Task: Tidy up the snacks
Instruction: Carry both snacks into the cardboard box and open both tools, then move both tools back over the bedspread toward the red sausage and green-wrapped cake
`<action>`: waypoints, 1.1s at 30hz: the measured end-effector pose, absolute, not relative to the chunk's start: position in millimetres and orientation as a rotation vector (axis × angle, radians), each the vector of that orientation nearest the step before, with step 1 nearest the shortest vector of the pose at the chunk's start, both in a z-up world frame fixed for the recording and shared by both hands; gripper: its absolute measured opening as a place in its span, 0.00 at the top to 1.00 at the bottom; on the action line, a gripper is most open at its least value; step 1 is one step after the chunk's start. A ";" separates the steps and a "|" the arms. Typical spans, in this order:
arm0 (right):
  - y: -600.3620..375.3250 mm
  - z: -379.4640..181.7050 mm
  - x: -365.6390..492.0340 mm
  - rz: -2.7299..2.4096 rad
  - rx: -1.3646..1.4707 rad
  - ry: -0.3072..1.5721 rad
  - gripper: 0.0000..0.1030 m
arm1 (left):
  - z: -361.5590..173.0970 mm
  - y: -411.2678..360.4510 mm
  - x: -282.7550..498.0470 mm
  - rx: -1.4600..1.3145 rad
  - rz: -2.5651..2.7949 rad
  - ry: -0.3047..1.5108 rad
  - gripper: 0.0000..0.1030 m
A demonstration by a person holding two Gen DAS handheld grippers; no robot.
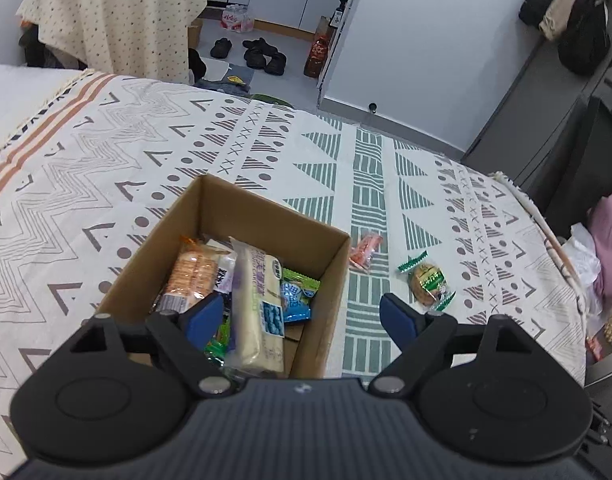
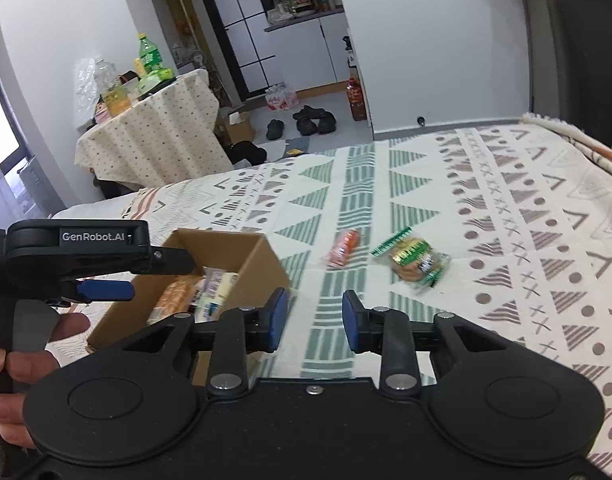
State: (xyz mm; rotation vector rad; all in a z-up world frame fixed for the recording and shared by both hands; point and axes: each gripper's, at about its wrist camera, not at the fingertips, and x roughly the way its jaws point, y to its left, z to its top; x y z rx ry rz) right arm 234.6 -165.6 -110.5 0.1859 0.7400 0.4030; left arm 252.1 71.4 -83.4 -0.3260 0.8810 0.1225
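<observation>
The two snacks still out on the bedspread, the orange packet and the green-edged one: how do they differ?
The orange packet is smaller and slimmer; the green-edged packet is bulkier, showing a round brown pastry through clear wrap. The orange packet lies nearer the cardboard box; the green-edged packet lies farther right. Both lie loose on the bedspread, outside the box, untouched by either hand-held gripper.
</observation>
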 end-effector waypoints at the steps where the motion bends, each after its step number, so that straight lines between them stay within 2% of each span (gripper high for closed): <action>1: -169.7 -112.2 235.9 0.399 0.186 0.741 0.70 | -83.6 67.6 252.5 -0.321 0.114 0.877 0.16; 3: -178.2 -115.6 237.5 0.392 0.188 0.740 0.66 | -84.5 60.7 254.0 -0.316 0.100 0.872 0.15; 5: -186.7 -118.4 238.3 0.383 0.192 0.731 0.56 | -86.0 53.6 256.2 -0.302 0.101 0.879 0.15; 10: -209.5 -125.6 240.1 0.354 0.209 0.738 0.54 | -89.6 40.9 261.5 -0.284 0.102 0.883 0.15; 12: -217.7 -128.2 238.6 0.346 0.214 0.739 0.49 | -88.9 36.5 262.3 -0.288 0.097 0.874 0.11; 14: -225.1 -131.3 237.8 0.333 0.213 0.734 0.40 | -87.7 30.6 262.5 -0.284 0.089 0.848 0.09; 17: -234.4 -138.8 238.4 0.321 0.228 0.735 0.37 | -88.6 20.4 265.6 -0.257 0.078 0.829 0.07; 19: -240.2 -145.4 238.2 0.314 0.239 0.734 0.36 | -90.5 15.5 267.6 -0.246 0.074 0.822 0.01; 21: -244.7 -150.9 238.0 0.304 0.247 0.725 0.30 | -92.5 11.6 270.5 -0.236 0.065 0.821 0.00; 23: -249.4 -156.1 237.5 0.289 0.252 0.712 0.18 | -94.5 8.4 273.2 -0.226 0.066 0.817 0.00; 33: -257.0 -168.5 247.6 0.288 0.250 0.705 0.15 | -102.6 -15.1 296.4 -0.167 0.034 0.831 0.00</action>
